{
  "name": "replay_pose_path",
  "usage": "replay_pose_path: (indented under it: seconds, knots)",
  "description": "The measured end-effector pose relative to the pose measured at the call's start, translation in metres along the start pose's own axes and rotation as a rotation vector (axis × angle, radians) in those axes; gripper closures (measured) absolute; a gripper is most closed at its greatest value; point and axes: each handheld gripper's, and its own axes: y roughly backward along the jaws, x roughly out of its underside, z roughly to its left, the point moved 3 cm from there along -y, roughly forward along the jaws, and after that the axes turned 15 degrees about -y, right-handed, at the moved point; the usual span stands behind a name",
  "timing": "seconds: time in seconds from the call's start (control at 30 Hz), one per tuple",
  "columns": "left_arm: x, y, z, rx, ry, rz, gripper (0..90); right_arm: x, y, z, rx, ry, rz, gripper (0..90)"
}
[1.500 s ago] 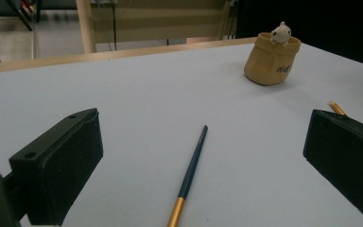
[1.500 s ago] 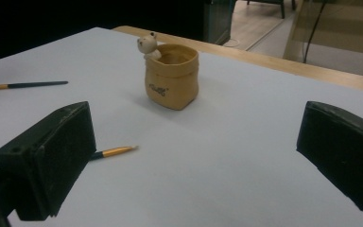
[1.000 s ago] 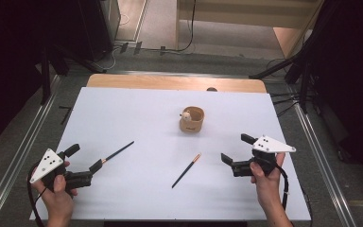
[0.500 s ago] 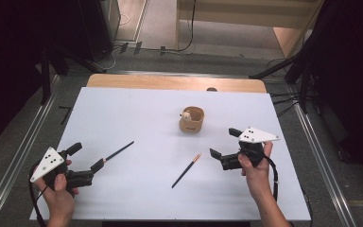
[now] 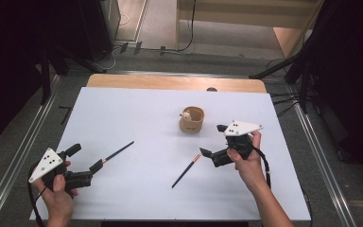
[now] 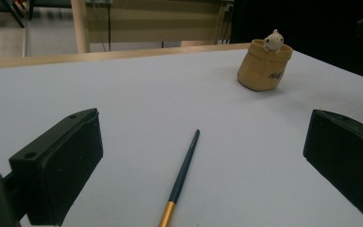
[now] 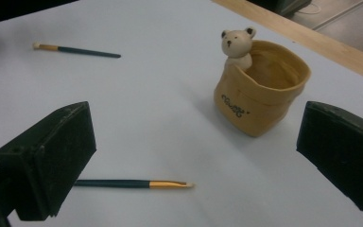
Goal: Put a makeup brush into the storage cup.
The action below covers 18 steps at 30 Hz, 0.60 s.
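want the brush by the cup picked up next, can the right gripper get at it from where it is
Probably yes: the right gripper is open, the brush lies just beside it on bare table, and the bear cup stands clear.

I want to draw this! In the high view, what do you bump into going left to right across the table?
left gripper → left brush → middle brush → bear cup → right gripper

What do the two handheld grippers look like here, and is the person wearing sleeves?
Both the left gripper and the right gripper have black bodies with two blocky black fingers. Each carries a pale three-cornered plate with small dark dots, and a black cable trails from each. Forearms are bare; no sleeves show.
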Motion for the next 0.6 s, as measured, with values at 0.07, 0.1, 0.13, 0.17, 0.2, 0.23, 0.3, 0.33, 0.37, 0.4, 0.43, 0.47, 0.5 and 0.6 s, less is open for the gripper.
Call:
replay_pose_path:
  seconds: [0.07, 0.1, 0.13, 0.17, 0.2, 0.23, 0.3, 0.33, 0.37, 0.4, 0.43, 0.47, 0.5, 0.6]
  knots:
    - [-0.001, 0.000, 0.000, 0.002, 0.009, -0.010, 0.0, -0.003, -0.003, 0.002, 0.000, 0.020, 0.026, 0.0]
    - [-0.001, 0.000, 0.000, 0.002, 0.009, -0.010, 0.0, -0.004, -0.005, 0.003, 0.003, 0.026, 0.036, 0.0]
    - [-0.001, 0.000, 0.001, 0.001, 0.009, -0.010, 0.0, -0.006, -0.007, 0.004, 0.002, 0.036, 0.051, 0.0]
    - [-0.001, 0.000, 0.001, 0.001, 0.011, -0.009, 0.0, -0.007, -0.009, 0.004, 0.000, 0.035, 0.060, 0.0]
    - [-0.001, 0.000, 0.001, 0.003, 0.012, -0.009, 0.0, -0.008, -0.010, 0.005, -0.001, 0.040, 0.067, 0.0]
    - [-0.001, 0.000, 0.001, 0.003, 0.013, -0.010, 0.0, -0.010, -0.012, 0.006, -0.005, 0.047, 0.072, 0.0]
    - [-0.001, -0.001, 0.002, 0.004, 0.015, -0.008, 0.0, -0.011, -0.015, 0.007, -0.010, 0.056, 0.089, 0.0]
    - [-0.001, -0.001, 0.002, 0.004, 0.015, -0.008, 0.0, -0.011, -0.015, 0.007, -0.010, 0.056, 0.089, 0.0]
    - [-0.001, -0.001, 0.002, 0.004, 0.017, -0.007, 0.0, -0.011, -0.017, 0.008, -0.015, 0.062, 0.104, 0.0]
    - [-0.001, -0.002, 0.002, 0.004, 0.017, -0.006, 0.0, -0.012, -0.019, 0.008, -0.016, 0.075, 0.123, 0.0]
    - [-0.001, -0.002, 0.002, 0.005, 0.016, -0.007, 0.0, -0.012, -0.020, 0.009, -0.017, 0.083, 0.135, 0.0]
    - [-0.001, -0.002, 0.002, 0.006, 0.015, -0.008, 0.0, -0.012, -0.024, 0.010, -0.031, 0.093, 0.168, 0.0]
    - [-0.001, -0.001, 0.002, 0.005, 0.013, -0.008, 0.0, -0.012, -0.024, 0.010, -0.031, 0.093, 0.168, 0.0]
    - [-0.001, 0.000, 0.002, 0.003, 0.010, -0.009, 0.0, -0.011, -0.029, 0.009, -0.049, 0.094, 0.193, 0.0]
